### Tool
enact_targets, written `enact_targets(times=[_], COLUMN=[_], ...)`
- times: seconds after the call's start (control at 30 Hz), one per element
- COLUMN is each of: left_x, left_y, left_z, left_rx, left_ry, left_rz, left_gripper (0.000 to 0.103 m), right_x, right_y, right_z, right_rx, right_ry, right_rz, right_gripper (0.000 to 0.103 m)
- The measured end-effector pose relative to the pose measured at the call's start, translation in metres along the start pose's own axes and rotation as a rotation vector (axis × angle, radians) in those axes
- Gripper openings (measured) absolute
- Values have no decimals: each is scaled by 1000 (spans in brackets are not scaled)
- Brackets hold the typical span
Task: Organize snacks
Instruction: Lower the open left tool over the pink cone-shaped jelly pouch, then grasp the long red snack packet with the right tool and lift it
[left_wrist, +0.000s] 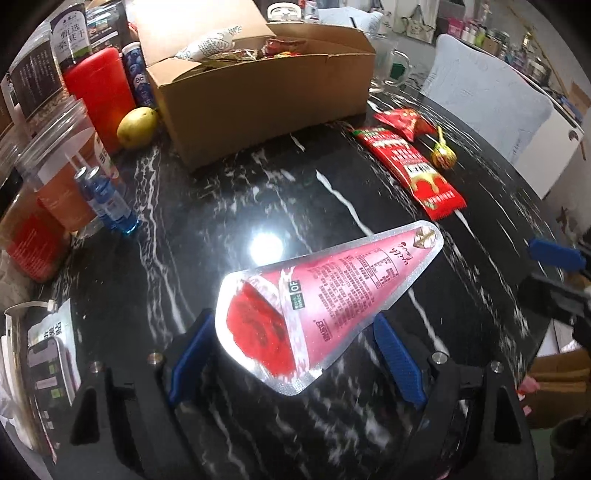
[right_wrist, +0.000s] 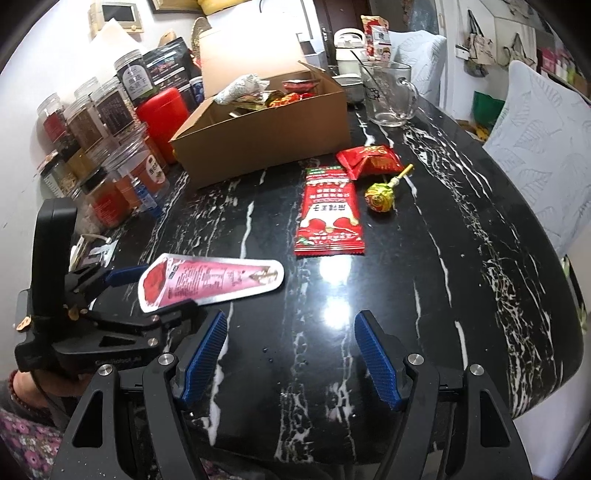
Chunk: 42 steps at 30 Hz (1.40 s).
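A pink cone-shaped snack pouch (left_wrist: 317, 302) lies between the blue pads of my left gripper (left_wrist: 295, 350); the jaws stand wide on either side of its broad end, not closed on it. In the right wrist view the same pouch (right_wrist: 210, 282) sits at the left gripper's tips. My right gripper (right_wrist: 291, 354) is open and empty above the black marble table (right_wrist: 461, 258). A long red snack packet (right_wrist: 328, 210), a red pillow packet (right_wrist: 369, 158) and a yellow lollipop (right_wrist: 380, 197) lie on the table. An open cardboard box (right_wrist: 266, 136) holds several snacks.
Jars and a red canister (right_wrist: 162, 110) line the left side. A glass mug (right_wrist: 388, 96) stands behind the box. A pear (left_wrist: 136, 127) and small blue bottles (left_wrist: 107, 199) sit left of the box. A phone (left_wrist: 51, 365) lies at the left edge. Cushioned chairs (right_wrist: 546, 155) stand at right.
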<state>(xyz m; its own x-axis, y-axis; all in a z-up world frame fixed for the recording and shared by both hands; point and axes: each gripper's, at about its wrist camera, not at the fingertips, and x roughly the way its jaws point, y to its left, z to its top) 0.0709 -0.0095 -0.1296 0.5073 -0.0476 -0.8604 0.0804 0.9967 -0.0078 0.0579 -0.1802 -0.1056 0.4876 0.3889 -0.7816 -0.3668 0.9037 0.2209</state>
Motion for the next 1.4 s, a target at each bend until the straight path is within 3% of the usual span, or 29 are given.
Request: enact_targets(times=[0.33,0.57,0.93,1.07,1.17,1.4], left_x=[11,-10,-23,-21,-20,-17], left_y=[-9,-4,17,22,24,14], left_z=[17,15,30,34,37,44], left_rx=[-27,-7,-11,-12,-4,79], left_ry=[1,-19,-61,-63,-66,-73], left_rz=[15,-11,2,-3,-27,-106], left_gripper=[86,86,86,86,86,86], right_x=[14,42,99,110,108,89], right_y=[-19,-27,-18,-11,-8,-7], right_z=[20,51,95,96,95,87], right_rx=[3,-21,-89,-137,-155,-180], right_ry=[4,12,101,125,118,64], right_rz=[-20,-37,-112,-180,-169,-107], right_gripper=[72,72,72,57,48,43])
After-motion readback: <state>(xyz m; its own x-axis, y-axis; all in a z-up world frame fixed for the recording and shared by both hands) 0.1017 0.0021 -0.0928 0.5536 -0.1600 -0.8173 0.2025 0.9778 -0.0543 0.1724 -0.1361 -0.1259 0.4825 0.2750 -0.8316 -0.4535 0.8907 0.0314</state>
